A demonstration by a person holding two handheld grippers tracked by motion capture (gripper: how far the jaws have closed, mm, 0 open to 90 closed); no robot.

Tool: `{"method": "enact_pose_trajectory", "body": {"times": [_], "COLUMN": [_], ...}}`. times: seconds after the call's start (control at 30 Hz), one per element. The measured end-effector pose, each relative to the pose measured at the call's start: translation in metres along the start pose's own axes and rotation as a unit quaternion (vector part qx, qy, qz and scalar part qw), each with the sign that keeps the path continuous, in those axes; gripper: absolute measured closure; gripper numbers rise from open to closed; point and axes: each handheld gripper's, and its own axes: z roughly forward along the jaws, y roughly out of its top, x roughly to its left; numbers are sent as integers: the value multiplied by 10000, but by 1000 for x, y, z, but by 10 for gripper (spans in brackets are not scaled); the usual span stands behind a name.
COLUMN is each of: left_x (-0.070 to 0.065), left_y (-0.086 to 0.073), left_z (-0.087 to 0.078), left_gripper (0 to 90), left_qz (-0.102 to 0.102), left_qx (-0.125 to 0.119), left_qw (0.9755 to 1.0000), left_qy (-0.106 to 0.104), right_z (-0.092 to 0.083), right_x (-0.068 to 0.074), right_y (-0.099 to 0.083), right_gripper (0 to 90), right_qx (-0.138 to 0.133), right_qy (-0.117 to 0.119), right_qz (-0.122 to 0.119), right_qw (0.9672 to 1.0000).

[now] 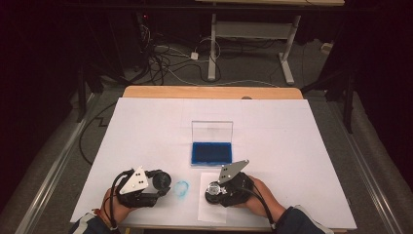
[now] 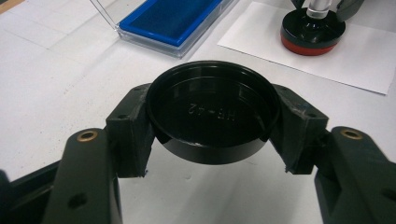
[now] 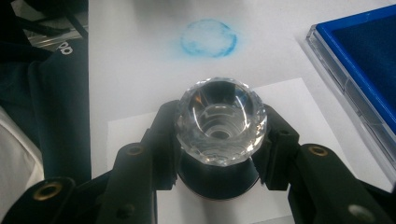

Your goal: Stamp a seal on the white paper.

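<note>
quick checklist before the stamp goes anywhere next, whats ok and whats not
1. Right gripper closed on the stamp by its clear faceted knob: ok.
2. Stamp base standing on the paper sheet: ok.
3. Left gripper clamped on the black cap, held off the stamp: ok.
4. Ink pad case lid open, blue pad exposed: ok.
5. Table cover clean: not ok, a blue ring print marks it.
6. Ink on the stamp face: cannot tell.

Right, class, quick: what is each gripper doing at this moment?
Left gripper: shut on the black cap, open side up.
Right gripper: shut on the stamp by its clear faceted knob.
</note>
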Motion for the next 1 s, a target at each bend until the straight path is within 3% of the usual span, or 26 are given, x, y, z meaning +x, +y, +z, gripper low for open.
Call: {"method": "enact_pose_trajectory", "body": {"times": [0.4, 1.0], "left_x": [0, -1], "left_y": [0, 0], "left_z": [1, 1], "left_gripper": [365, 365], "left_qz": [10, 15], "left_qx": [10, 19], "left_qw": [10000, 10000], "left_qy": [-16, -37], "right_z": [1, 2], "right_x": [-2, -1], "right_y": [-2, -2], "right_gripper": [577, 583], "right_qx": [-59, 24], "right_qy": [106, 70], "right_qz": [93, 94], "right_qw": [9999, 9999]}}
